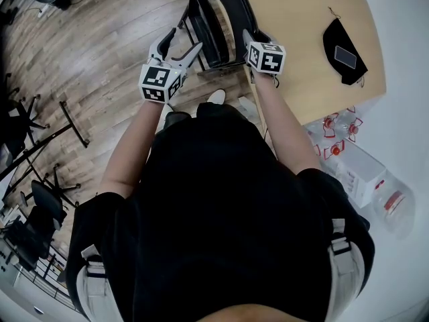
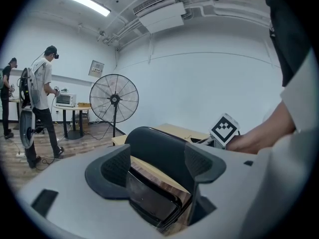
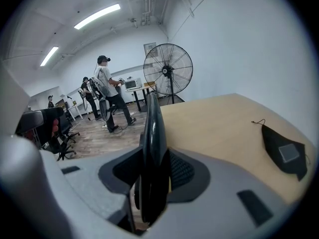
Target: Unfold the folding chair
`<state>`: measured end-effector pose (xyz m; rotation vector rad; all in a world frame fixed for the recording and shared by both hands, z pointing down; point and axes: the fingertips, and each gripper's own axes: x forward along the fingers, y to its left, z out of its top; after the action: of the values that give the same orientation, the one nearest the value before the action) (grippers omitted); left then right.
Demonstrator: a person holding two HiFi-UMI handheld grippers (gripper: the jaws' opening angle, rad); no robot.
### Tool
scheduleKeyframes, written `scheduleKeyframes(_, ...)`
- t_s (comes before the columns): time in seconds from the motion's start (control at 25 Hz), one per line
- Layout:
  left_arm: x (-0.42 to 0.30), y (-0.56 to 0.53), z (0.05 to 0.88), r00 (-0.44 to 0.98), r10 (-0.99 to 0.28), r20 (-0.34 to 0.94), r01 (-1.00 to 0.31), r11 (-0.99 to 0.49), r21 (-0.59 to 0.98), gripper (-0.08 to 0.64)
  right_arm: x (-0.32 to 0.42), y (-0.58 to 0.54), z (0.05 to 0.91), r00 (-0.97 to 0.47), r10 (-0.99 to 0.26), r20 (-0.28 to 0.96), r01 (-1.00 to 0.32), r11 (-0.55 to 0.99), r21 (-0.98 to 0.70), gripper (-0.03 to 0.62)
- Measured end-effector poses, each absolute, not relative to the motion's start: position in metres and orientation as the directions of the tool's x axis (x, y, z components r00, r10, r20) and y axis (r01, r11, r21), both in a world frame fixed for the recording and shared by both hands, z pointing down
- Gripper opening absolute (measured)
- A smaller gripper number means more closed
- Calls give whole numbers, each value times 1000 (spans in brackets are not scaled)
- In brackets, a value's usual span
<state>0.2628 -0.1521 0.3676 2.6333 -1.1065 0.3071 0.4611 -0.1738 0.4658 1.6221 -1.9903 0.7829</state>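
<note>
Folded chair [image 1: 231, 12] upright — long axis vert., edge in R claw [image 3: 152, 171]

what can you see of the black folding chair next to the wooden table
The black folding chair is folded flat, standing upright on the wood plank floor beside the light wooden table. It shows glossy black panels, plastic by the look, on a thin dark frame. The right gripper is shut on one panel's edge. The left gripper is open, jaws apart before the other panel.
</note>
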Motion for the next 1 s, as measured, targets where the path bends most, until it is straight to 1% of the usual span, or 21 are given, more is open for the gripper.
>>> scheduleKeyframes(0.52,207,-153,380,678,-664,314,-730,-659,182,334,405,-162,455,-170,-729,663,-985,146,-91,143)
scheduleKeyframes(0.76,183,-163,406,655,-665,360,-751,-627,209,334,375,-156,450,-154,-729,667,-986,154,-59,143)
scheduleKeyframes(1.0,174,-178,447,623,-656,426,-779,-571,259,334,355,-150,449,-143,-734,664,-986,164,-31,143)
